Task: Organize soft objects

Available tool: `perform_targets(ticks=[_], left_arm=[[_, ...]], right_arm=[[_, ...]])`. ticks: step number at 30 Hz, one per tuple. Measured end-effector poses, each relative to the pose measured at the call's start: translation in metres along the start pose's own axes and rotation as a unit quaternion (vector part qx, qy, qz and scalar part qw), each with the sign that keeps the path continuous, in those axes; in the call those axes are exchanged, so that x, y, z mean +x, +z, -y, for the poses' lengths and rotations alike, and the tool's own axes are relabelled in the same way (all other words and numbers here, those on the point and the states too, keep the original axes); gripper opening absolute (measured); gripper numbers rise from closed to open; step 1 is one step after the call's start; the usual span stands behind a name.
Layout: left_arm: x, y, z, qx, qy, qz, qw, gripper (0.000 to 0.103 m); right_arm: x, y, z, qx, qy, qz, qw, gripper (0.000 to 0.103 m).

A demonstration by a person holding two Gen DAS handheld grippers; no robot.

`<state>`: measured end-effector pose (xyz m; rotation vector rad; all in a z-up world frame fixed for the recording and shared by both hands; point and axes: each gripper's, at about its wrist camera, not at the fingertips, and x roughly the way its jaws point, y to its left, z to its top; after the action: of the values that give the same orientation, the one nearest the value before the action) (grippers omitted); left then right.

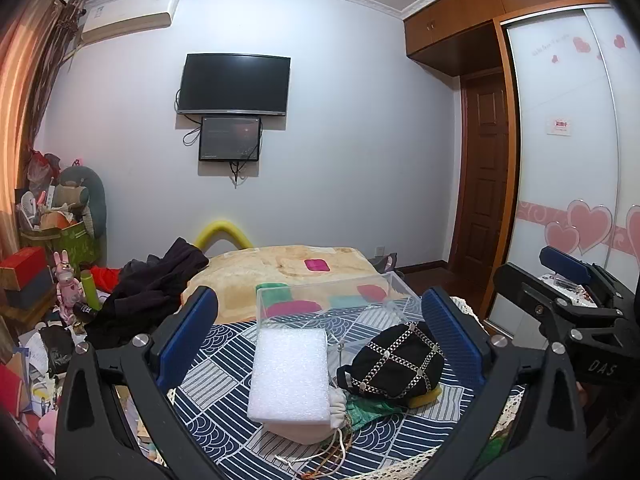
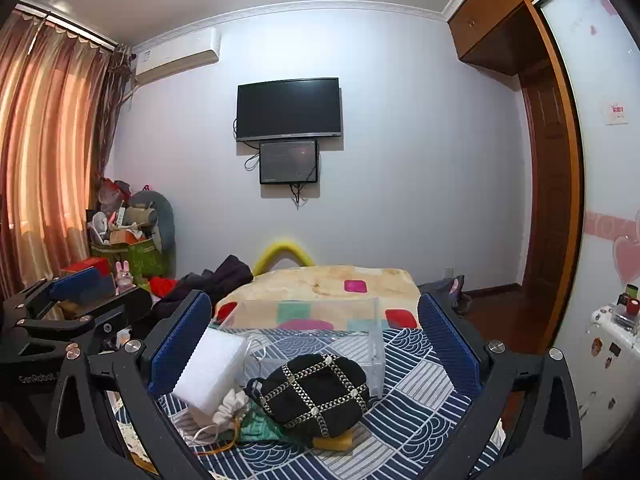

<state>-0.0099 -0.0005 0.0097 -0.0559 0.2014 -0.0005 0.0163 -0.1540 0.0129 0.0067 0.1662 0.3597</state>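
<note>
Both claws gape wide, empty. The foam block (image 1: 289, 376) lies dead ahead of the left claw (image 1: 320, 344), long axis near-to-far, beside the clear box (image 1: 340, 300); left is nearer.

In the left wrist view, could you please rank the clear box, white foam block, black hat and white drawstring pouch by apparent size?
1. Clear box, though it sits farther back.
2. White foam block.
3. Black hat; close to the block, so unsure.
4. White drawstring pouch, partly hidden.

A dark television (image 2: 289, 109) hangs on the pale wall (image 2: 400, 160), orange curtains (image 2: 44, 152) left, wooden wardrobe (image 1: 452, 28) right.
</note>
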Motion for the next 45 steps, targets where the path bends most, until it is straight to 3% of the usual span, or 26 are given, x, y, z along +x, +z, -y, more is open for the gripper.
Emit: perform_targets(ticks=[24,31,38,41,42,45], left_arm=[[-0.001,0.001,-0.001,-0.001,0.000,0.002,1.0000,0.103],[0.002,-0.001,-0.002,-0.001,-0.019,-0.004,0.9998,0.103],[0.009,-0.007,-0.005,0.001,-0.002,0.001,1.0000,0.103],[0.015,-0.010,-0.008,-0.001,-0.002,-0.004,1.0000,0.096],[0.019,-0.012,-0.009,-0.001,-0.001,-0.010,0.9999,0.089],[0.036,-0.020,-0.015,-0.010,-0.007,-0.042,0.9990,0.088]], right_arm=[[-0.002,0.001,0.000,0.003,0.001,0.004,1.000,0.103],[0.002,-0.001,0.001,0.005,0.005,-0.003,1.000,0.103],[0.013,-0.008,0.010,0.022,0.014,-0.025,0.999,0.103],[0.019,-0.013,0.013,0.028,0.016,-0.037,0.999,0.098],[0.022,-0.015,0.014,0.029,0.016,-0.042,0.999,0.094],[0.035,-0.025,0.015,0.030,0.019,-0.073,0.997,0.089]])
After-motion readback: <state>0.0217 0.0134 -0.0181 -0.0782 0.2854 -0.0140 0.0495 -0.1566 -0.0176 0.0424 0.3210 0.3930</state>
